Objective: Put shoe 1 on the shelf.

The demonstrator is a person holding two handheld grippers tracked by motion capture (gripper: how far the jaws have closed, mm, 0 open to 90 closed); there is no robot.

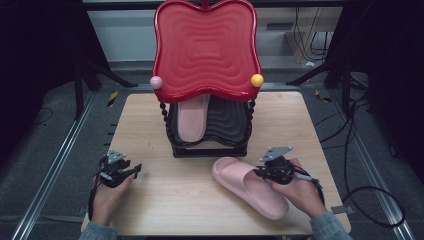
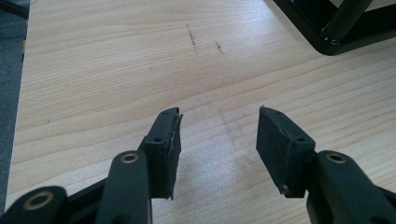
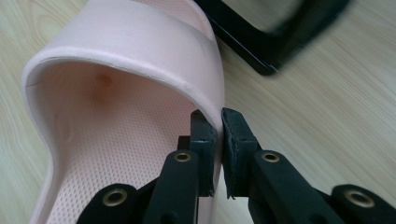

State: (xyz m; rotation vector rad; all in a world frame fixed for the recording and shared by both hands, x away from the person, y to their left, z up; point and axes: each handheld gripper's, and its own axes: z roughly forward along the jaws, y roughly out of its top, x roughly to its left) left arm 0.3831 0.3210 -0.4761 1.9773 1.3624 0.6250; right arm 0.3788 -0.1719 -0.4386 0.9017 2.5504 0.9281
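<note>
Down on the wooden tabletop point(image 1: 165, 200), the right hand-held gripper point(image 3: 218, 122) pinches the strap edge of a pink slipper point(image 1: 248, 186) lying just in front of the black two-tier rack point(image 1: 210, 150). Its twin point(image 1: 192, 117) lies on the rack's lower shelf, under the red tray point(image 1: 205, 50). The left hand-held gripper point(image 2: 217, 135) rests half open, holding nothing, well apart from both.

Pale wooden table point(image 1: 165, 200); grey floor point(image 1: 55, 120); dark curtains point(image 1: 35, 50).
</note>
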